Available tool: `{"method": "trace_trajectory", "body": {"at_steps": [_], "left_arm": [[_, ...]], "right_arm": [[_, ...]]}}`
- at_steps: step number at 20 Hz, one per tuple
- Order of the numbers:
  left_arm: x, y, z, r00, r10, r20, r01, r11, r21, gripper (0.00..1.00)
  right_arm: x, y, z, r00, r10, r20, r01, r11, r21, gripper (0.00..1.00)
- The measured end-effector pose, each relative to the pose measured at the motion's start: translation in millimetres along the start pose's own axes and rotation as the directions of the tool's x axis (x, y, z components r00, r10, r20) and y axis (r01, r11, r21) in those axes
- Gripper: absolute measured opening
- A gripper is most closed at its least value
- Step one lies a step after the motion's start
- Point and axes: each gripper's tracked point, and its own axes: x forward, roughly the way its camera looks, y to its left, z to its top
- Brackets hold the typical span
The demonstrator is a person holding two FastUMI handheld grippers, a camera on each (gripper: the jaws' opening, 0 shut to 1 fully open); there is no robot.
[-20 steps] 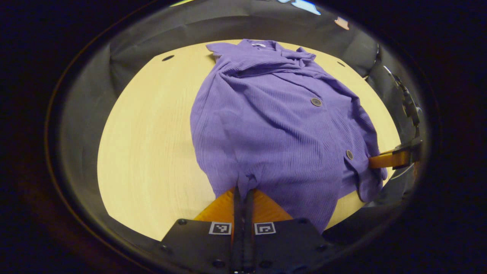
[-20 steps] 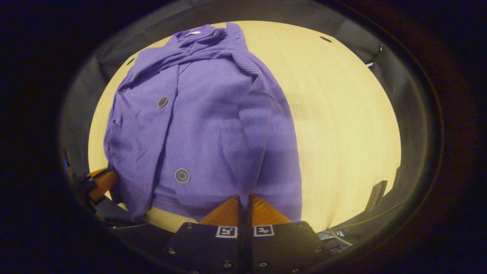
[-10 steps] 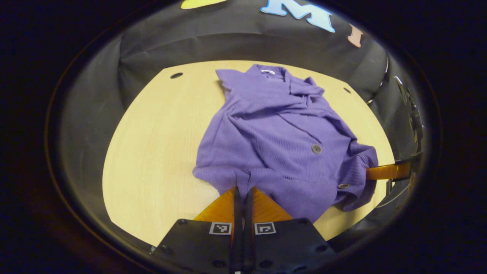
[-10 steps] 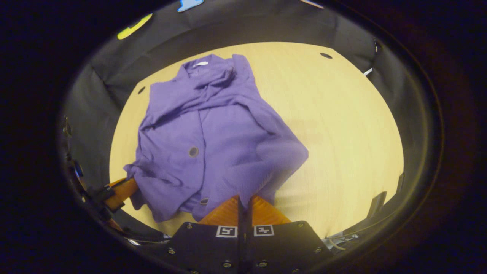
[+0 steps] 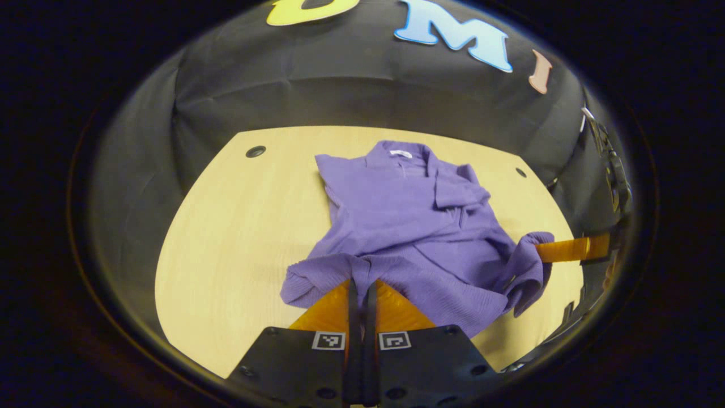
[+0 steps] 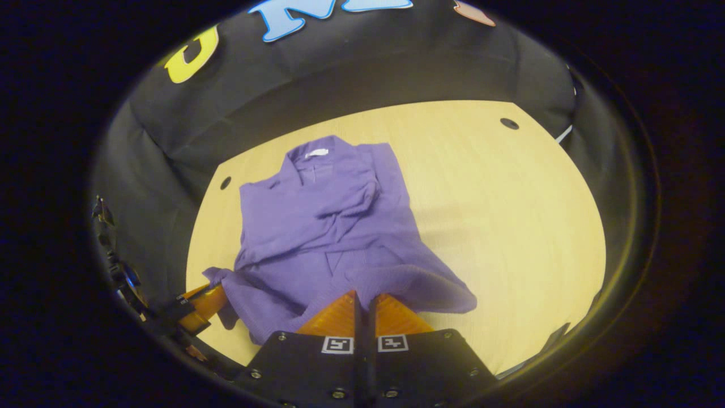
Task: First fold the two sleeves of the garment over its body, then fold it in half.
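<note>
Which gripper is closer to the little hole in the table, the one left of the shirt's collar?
Left. The left gripper pinches the shirt's hem on the hole's side; the right gripper pinches the hem's other corner, farther across the table.

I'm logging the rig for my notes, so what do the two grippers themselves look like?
Each gripper has a flat black body plate with small round screws and two square black-and-white tags side by side near the front. The left gripper and the right gripper both end in two wedge-shaped, ribbed fingers tapering forward. No cables or sleeves are visible.
</note>
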Motion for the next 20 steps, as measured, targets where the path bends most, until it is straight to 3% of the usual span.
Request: {"method": "trace_trajectory", "body": {"at_steps": [15,20], "left_arm": [[96,12,160,0.989,0.018,0.148,-0.011,0.999,-0.044,0.07],[142,15,187,0.988,0.025,0.154,-0.023,1.000,-0.017,0.07]], "right_arm": [[71,2,164,0.989,-0.002,0.150,-0.002,1.000,0.023,0.01],[109,-3,197,0.987,-0.009,0.161,-0.001,0.998,0.065,0.01]]}}
